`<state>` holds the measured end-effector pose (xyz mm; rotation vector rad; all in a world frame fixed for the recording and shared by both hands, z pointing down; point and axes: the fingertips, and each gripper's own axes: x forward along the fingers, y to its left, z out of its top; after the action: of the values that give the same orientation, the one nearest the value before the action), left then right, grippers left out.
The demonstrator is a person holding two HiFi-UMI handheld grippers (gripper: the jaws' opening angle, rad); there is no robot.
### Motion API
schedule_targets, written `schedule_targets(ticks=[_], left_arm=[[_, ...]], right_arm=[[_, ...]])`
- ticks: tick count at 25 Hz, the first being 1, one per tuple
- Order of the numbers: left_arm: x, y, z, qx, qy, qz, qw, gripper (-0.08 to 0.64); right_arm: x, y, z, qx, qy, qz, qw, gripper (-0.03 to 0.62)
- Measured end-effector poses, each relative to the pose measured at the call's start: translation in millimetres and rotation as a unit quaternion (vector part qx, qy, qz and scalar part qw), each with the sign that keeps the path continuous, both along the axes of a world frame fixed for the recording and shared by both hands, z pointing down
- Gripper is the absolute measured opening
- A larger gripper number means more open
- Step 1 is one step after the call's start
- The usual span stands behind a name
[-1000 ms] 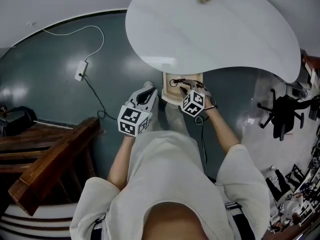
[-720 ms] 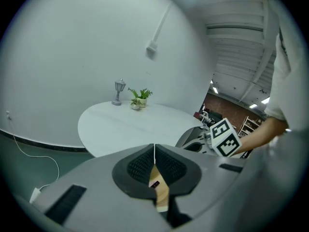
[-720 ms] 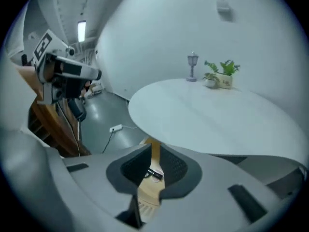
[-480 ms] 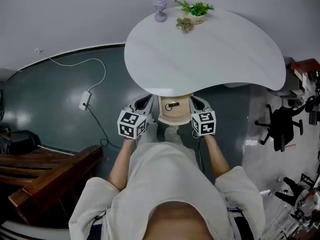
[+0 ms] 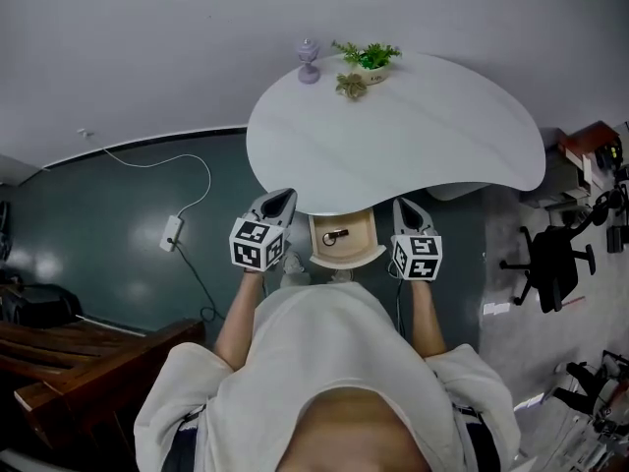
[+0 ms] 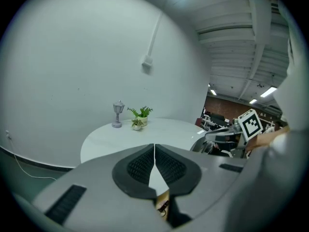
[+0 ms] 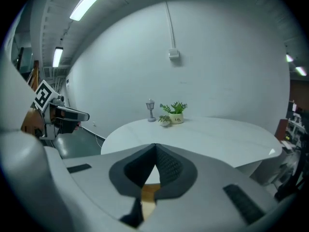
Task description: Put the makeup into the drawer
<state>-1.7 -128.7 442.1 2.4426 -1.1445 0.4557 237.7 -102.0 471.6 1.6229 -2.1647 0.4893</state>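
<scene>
**Desk:** What are your fingers doing?

**Operator:** On my left gripper (image 6: 154, 151) the ribbed black pads (image 6: 139, 166) are pressed flat together with nothing caught between them. My right gripper (image 7: 155, 151) reads the same. Its jaws have just closed, and they closed on air, pad to pad.

**Desk:** So where's the item?

**Operator:** Out of my hands. In the head view the small dark makeup piece (image 5: 335, 236) lies inside the pale wooden drawer (image 5: 344, 260). The drawer stands pulled out from under the near edge of the white rounded table (image 5: 393, 136). My grippers sit one on each side of it, and neither touches it as far as I can tell.

**Desk:** Which step do you make that?

**Operator:** I'd say the placing is done and I'm at the tail end. If the drawer is meant to be shut, the next move calls for bringing one closed gripper down to the drawer front. Then I'd push it straight toward the table, keeping it square so it doesn't jam. The lilac lamp-shaped ornament (image 5: 309, 60) and the green potted plant (image 5: 368, 57) at the far side are well apart from all this.
</scene>
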Motion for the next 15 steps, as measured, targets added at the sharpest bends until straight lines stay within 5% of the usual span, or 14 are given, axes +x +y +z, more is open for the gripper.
schedule_targets(ticks=[15], left_arm=[[-1.9,-18.8,-16.0,0.026,-0.009,0.002,0.9996,0.014]], right_arm=[[5.6,-4.6,-28.1,0.042,0.02,0.012,0.999,-0.003]])
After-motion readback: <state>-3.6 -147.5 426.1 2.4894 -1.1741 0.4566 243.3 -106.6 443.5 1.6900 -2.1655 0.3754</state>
